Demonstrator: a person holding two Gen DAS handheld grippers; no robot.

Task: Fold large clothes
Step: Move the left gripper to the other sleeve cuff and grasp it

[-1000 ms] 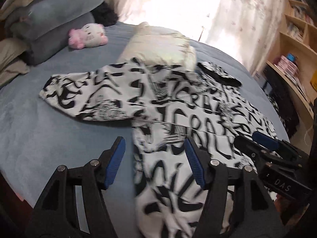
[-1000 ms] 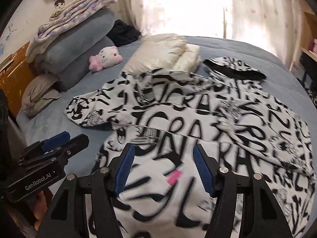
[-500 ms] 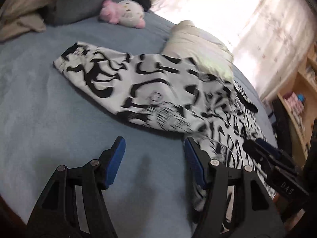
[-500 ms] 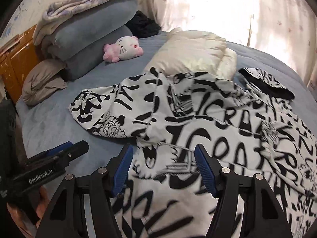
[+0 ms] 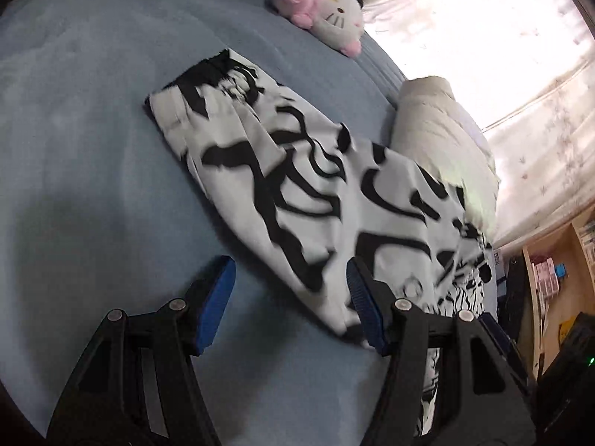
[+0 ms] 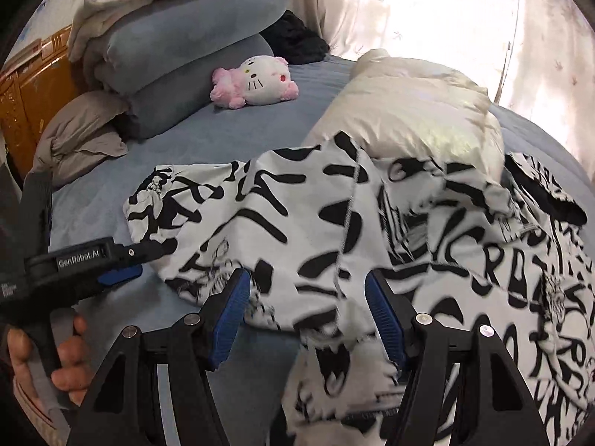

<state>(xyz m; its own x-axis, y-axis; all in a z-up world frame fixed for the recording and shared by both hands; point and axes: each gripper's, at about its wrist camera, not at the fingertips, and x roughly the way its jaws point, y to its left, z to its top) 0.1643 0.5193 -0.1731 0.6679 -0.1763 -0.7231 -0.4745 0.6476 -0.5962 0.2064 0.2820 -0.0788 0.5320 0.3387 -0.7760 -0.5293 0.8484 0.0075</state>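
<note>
Above the printed garment (image 6: pixel 316 230), left tongs (image 5: pixel 290 297) and right tongs (image 6: pixel 305 312) gape, gripping nothing.

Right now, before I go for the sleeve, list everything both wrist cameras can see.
Large garment: one, white with black lettering, spread on the bed, a sleeve stretched out to its left.
Puffy folded item: one, cream, beyond the garment, partly under its edge.
Plush cat: one, white and pink, on the bed near the bedding stack.
Rolled bedding: grey-blue stack topped by a pale floral blanket, at the head of the bed.
Crumpled cloth: one, beige, beside that stack.
Dark clothing: one heap, black, behind the plush.
Bed sheet: blue-grey.
Curtain: pale, backlit.
Shelving: wooden, at right.
Left claw: open, blue pads.
Right claw: open, blue pads.
Hand: one, gripping the left claw's handle.
</note>
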